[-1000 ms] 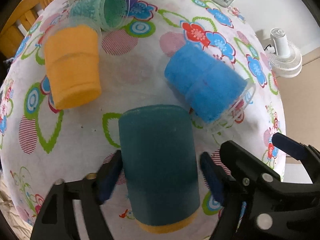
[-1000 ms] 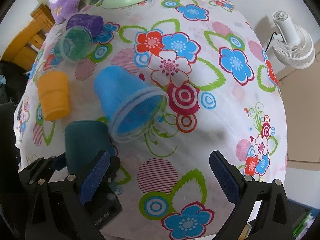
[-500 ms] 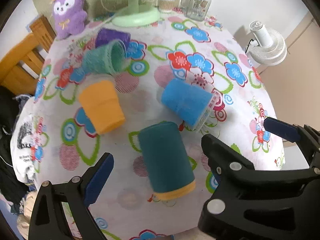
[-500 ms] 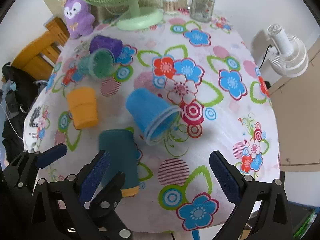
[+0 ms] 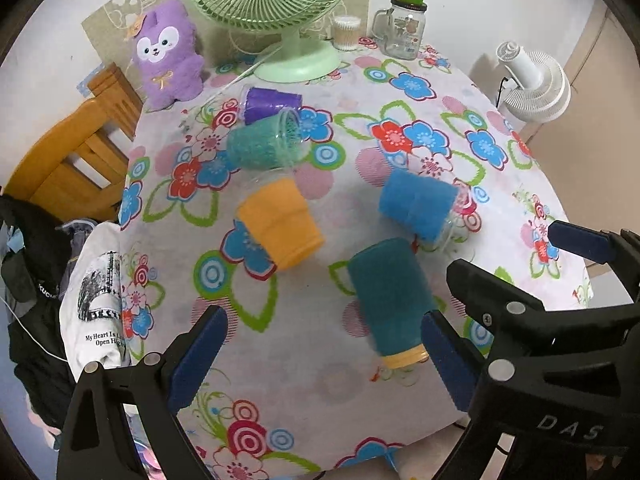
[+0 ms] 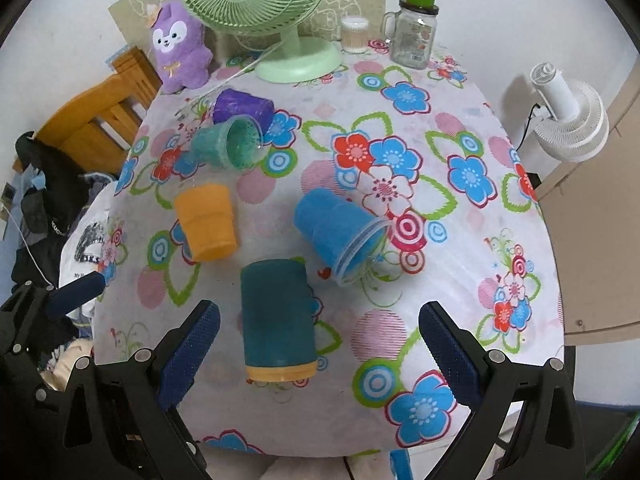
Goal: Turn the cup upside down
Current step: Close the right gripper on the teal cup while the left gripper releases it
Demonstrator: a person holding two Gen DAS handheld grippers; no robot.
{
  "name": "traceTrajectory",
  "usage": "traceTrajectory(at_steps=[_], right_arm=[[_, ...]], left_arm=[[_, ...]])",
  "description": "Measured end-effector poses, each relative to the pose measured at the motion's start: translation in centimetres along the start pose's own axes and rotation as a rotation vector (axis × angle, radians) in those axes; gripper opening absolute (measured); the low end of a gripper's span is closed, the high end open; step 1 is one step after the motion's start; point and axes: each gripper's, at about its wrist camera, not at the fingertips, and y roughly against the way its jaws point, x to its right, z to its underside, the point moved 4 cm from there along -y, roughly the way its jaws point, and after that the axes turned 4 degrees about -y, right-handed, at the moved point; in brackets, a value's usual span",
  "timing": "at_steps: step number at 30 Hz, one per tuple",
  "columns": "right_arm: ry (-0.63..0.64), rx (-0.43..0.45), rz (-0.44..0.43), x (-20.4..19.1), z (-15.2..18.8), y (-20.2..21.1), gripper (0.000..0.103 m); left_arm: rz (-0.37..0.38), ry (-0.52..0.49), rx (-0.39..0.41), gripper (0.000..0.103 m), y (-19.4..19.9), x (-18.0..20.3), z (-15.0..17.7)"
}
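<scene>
A dark teal cup (image 5: 390,298) with a yellow rim stands upside down near the table's front edge; it also shows in the right wrist view (image 6: 276,314). An orange cup (image 5: 280,222) stands upside down to its left (image 6: 206,222). A blue cup (image 5: 418,204) lies on its side (image 6: 336,232). A green cup (image 5: 264,144) and a purple cup (image 5: 272,104) lie on their sides further back. My left gripper (image 5: 320,356) is open and empty, raised above the front edge. My right gripper (image 6: 320,348) is open and empty, also pulled back above the edge.
The table has a floral cloth (image 6: 460,240). A green fan (image 6: 280,12), a purple plush toy (image 6: 180,48), a glass jar (image 6: 414,36) and a small container (image 6: 354,34) stand at the back. A wooden chair (image 5: 68,160) and clothes are at the left. A white fan (image 6: 568,120) is at the right.
My left gripper has let go of the dark teal cup, opened and pulled up and back. My right gripper has also risen and drawn back. The teal cup stays upside down on the table.
</scene>
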Motion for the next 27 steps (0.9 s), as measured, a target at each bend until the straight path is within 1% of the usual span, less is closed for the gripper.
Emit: traceTrajectory(at_steps=[3,7,10,13,17,27], right_arm=[[0.016,-0.011,0.002,-0.6,0.1,-0.8,0.101],[0.037,-0.045,0.003,-1.6,0.1,-2.7,0.101],[0.048,-0.073,0.005,-2.3,0.1,-4.3,0.101],[0.054,-0.099,0.007,-2.9,0.2,-5.9,0.100],[0.044,-0.128,0.012,-3.2,0.2,-7.7,0.099],[0.032,-0.232,0.016,-3.4,0.7,-12.1,0.089]], left_arm=[[0.003,-0.001,-0.005,0.098,-0.3,-0.8,0.4],[0.001,-0.015,-0.033,0.098,-1.6,-1.7,0.9],[0.003,-0.036,-0.057,0.098,-2.9,-2.4,1.3],[0.018,-0.034,-0.084,0.098,-4.2,-3.4,1.6],[0.011,-0.045,-0.109,0.098,-5.8,-4.4,1.8],[0.037,-0.058,-0.169,0.098,-8.9,-5.3,2.2]])
